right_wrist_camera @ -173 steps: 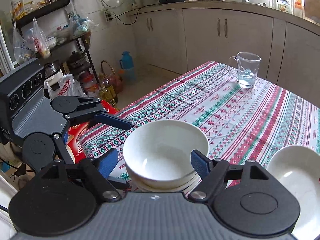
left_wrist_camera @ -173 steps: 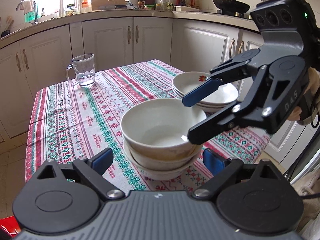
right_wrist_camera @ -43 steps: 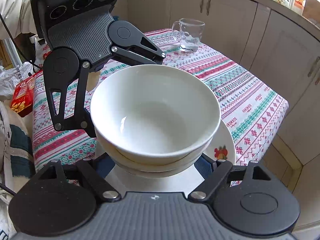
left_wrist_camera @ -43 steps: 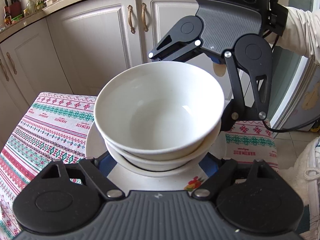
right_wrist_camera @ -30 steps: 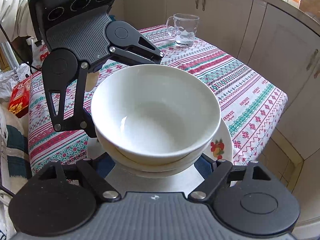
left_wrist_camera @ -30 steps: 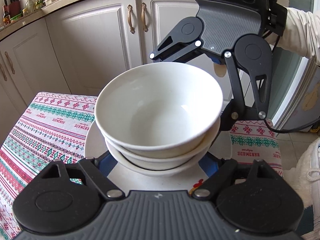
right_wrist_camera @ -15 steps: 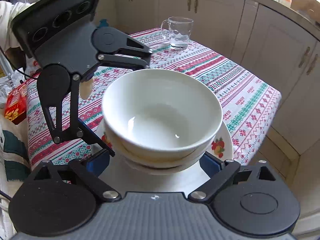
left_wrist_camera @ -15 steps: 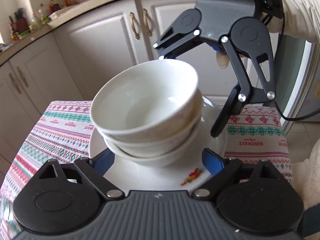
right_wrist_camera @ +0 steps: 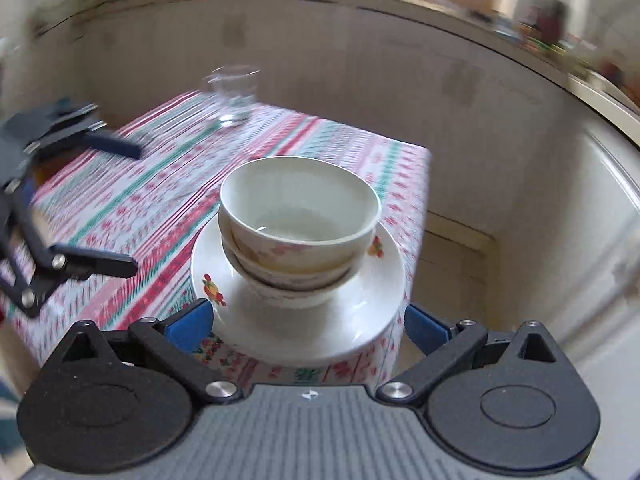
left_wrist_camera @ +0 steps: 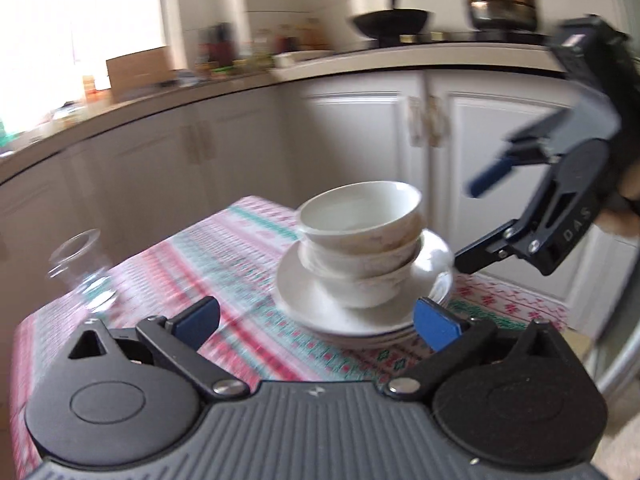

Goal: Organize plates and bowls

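Bowls (right_wrist_camera: 298,216) — beyond the fingers (right_wrist_camera: 188,326), untouched.

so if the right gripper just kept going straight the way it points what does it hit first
Probably the rim of the top plate under the stacked bowls. The right gripper, jaws opening and empty, aims down at it; depth is hard to judge.

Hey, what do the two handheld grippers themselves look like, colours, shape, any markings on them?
Both are black, with ribbed grey bodies, round pivot discs and silver screws on the linkage arms. The left gripper and right gripper each end in blue pads. White letters DAS mark the right one's side. No sleeve shows clearly.
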`<state>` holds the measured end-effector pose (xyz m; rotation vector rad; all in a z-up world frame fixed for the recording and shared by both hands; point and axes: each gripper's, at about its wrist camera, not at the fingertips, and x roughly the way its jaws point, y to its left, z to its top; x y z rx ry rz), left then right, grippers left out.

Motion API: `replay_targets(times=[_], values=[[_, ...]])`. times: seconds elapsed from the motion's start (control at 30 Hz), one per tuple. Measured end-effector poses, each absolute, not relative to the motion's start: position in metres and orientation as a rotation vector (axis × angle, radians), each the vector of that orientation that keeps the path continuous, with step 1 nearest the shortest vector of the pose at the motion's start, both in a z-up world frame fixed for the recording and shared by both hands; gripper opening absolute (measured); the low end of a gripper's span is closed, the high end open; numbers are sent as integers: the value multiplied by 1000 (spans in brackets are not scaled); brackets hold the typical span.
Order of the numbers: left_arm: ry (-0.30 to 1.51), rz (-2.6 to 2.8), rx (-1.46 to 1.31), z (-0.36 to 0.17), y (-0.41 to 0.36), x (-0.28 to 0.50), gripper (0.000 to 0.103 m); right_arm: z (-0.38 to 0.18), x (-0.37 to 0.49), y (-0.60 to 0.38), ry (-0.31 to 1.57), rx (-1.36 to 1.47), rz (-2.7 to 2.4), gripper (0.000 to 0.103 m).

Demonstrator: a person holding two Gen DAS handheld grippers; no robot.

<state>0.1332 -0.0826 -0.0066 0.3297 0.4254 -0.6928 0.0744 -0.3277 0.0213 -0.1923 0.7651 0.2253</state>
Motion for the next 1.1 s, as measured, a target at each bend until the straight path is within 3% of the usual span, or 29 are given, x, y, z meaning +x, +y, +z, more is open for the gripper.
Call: replay_targets(times=[0.23, 0.4, 1.1], values=[[418, -499, 198, 7, -64, 92, 102, 21, 30, -303, 722, 41, 23, 103], [516, -398, 157, 13, -57, 77, 102, 23, -1, -279, 693, 65, -69, 103], [600, -291, 125, 15, -57, 59, 102, 41, -40, -265, 613, 5, -155, 103]])
